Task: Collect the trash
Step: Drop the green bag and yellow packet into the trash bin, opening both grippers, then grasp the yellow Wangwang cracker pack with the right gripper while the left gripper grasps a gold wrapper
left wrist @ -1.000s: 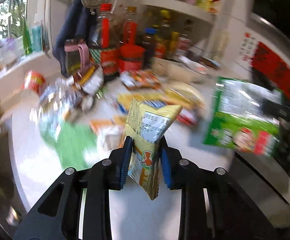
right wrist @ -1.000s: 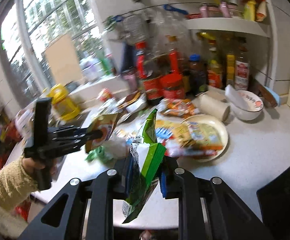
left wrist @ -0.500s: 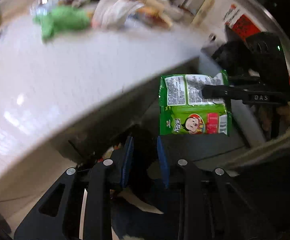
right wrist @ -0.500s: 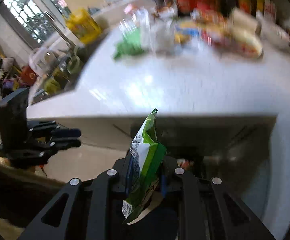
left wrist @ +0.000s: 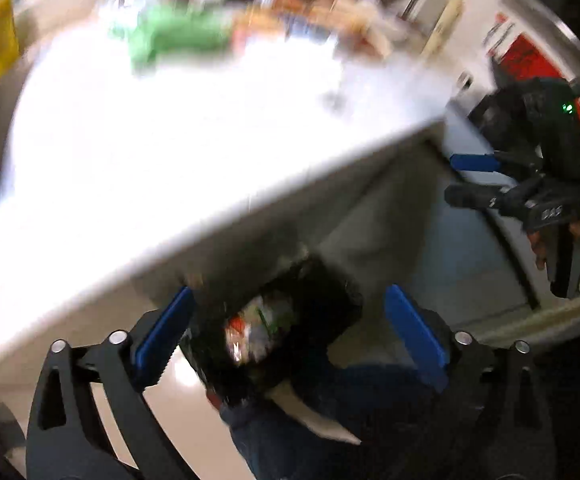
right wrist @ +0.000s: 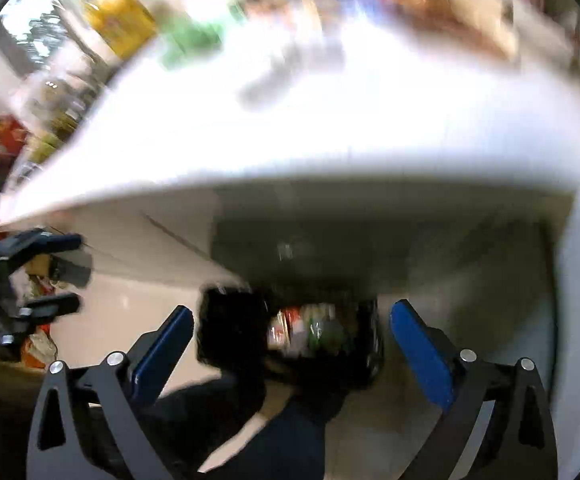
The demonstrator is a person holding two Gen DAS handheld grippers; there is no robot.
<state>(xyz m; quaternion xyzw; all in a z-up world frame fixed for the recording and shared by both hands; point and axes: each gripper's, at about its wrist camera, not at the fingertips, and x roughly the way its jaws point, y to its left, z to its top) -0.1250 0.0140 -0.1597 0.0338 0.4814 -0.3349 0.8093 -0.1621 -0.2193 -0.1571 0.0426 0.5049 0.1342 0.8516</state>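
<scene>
With jaws opening and nothing between them, left tool [left wrist: 286, 332] and right tool [right wrist: 291, 346] point down over the black trash bin [right wrist: 321, 336] at lower centre, so wrappers [right wrist: 309, 330] fall inside.

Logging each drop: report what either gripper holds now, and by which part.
Nothing is held. The left gripper and the right gripper have jaws opening with nothing between them, above the black bin of wrappers.

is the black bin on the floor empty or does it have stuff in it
Not empty: the black bin holds colourful wrappers, visible through its open top in both wrist views.
</scene>
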